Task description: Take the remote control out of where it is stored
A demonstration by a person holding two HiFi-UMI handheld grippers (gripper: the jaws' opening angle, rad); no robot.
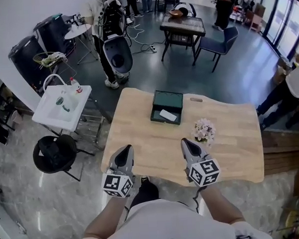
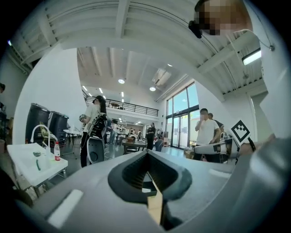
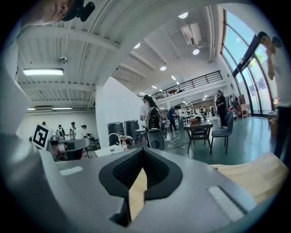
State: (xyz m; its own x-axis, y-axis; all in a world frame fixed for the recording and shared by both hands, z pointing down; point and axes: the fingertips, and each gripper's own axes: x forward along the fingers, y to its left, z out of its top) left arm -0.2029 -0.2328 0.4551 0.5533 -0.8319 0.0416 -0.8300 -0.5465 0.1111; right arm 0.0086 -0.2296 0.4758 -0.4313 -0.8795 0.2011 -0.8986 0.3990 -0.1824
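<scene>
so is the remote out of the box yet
No, the remote lies inside the open dark box, while the left gripper and the right gripper sit shut and empty by the near edge of the table.

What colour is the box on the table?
Dark green box, holding a white remote; the head view shows it best.

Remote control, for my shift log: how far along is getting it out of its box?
Done: nothing; the remote control lies inside the open dark box on the wooden table. In hand: nothing; the left tool and right tool are both shut and empty, over the table's near edge, apart from the box. Left: reach in, grip the remote and lift it out.
</scene>
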